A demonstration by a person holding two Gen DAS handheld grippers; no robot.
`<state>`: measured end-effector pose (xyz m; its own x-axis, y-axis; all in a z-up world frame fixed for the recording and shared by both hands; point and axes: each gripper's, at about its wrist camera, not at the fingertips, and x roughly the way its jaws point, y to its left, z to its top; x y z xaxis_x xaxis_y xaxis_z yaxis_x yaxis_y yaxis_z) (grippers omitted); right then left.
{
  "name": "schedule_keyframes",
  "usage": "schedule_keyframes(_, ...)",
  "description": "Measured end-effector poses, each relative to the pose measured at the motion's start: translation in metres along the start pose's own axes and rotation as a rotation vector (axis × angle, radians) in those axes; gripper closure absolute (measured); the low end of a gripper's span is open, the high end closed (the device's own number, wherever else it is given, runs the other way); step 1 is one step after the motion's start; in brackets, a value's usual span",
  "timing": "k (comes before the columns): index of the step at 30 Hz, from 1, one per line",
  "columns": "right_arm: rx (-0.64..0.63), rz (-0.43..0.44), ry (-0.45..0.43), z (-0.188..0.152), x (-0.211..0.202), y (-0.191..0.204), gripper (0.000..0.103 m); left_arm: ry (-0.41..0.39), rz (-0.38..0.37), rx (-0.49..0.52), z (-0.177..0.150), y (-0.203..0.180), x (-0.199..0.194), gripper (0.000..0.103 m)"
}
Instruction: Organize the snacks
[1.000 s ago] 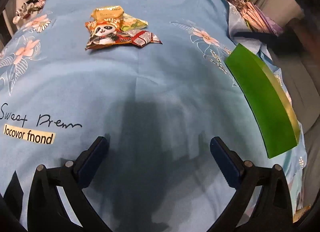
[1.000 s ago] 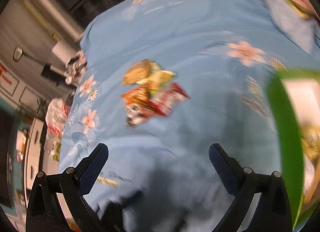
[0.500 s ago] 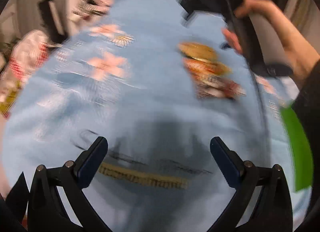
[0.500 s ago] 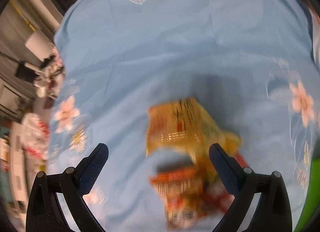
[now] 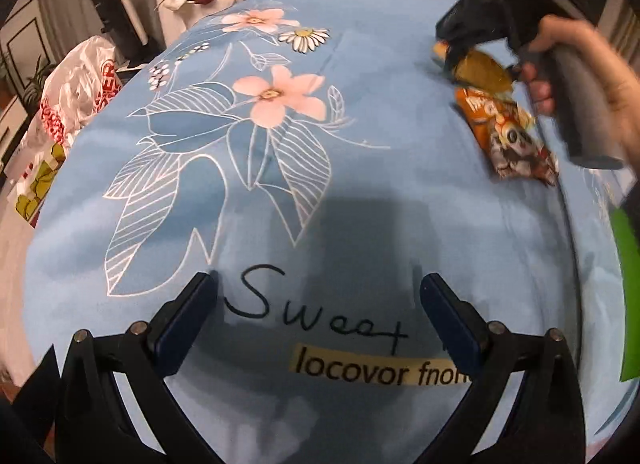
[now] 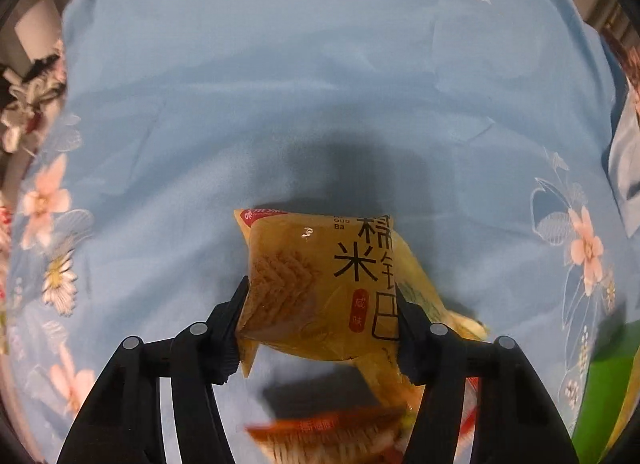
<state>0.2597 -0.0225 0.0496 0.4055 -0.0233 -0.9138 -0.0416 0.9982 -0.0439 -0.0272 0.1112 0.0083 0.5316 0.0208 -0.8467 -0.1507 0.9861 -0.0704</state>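
Observation:
My right gripper is shut on a golden-yellow snack packet with black Chinese lettering, its jaws pressing the packet's two sides just above the blue floral cloth. More packets lie under it: a pale yellow one and an orange one. In the left wrist view the right gripper holds the yellow packet at the far right, beside an orange panda packet. My left gripper is open and empty over the "Sweet" lettering.
A green box stands at the right edge of the cloth, also seen in the right wrist view. Plastic bags and clutter lie beyond the cloth's left edge. A hand holds the right gripper's handle.
My right gripper has come down onto the snack pile and closed on the yellow packet. My left gripper has swung left, away from the pile, and stays open.

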Motion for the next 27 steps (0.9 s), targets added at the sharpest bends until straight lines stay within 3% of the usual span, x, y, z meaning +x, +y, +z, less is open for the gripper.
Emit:
schedule_keyframes(5,-0.021,0.090,-0.057,-0.039,-0.055,-0.024,0.041,0.004,-0.105,0.010,-0.004,-0.007,-0.007,0.001)
schedule_keyframes(12,-0.043,0.195,-0.101,-0.145,-0.123,-0.073,0.040,0.022,-0.193,0.082,-0.022,-0.037,-0.015,0.001)
schedule_keyframes(16,-0.038,0.186,-0.070,-0.202,-0.124,-0.094,0.040,-0.001,-0.080,0.212,-0.043,-0.069,-0.019,0.001)
schedule_keyframes(19,-0.009,0.194,-0.046,-0.239,-0.120,-0.114,0.040,-0.046,-0.031,0.233,-0.055,-0.083,-0.025,0.001)
schedule_keyframes(24,0.096,0.222,-0.007,-0.271,-0.119,-0.144,0.038,-0.042,-0.163,0.230,-0.068,-0.095,-0.037,0.001)
schedule_keyframes(27,0.157,0.185,-0.064,-0.272,-0.130,-0.158,0.034,-0.026,-0.267,0.247,-0.067,-0.101,-0.040,0.001)
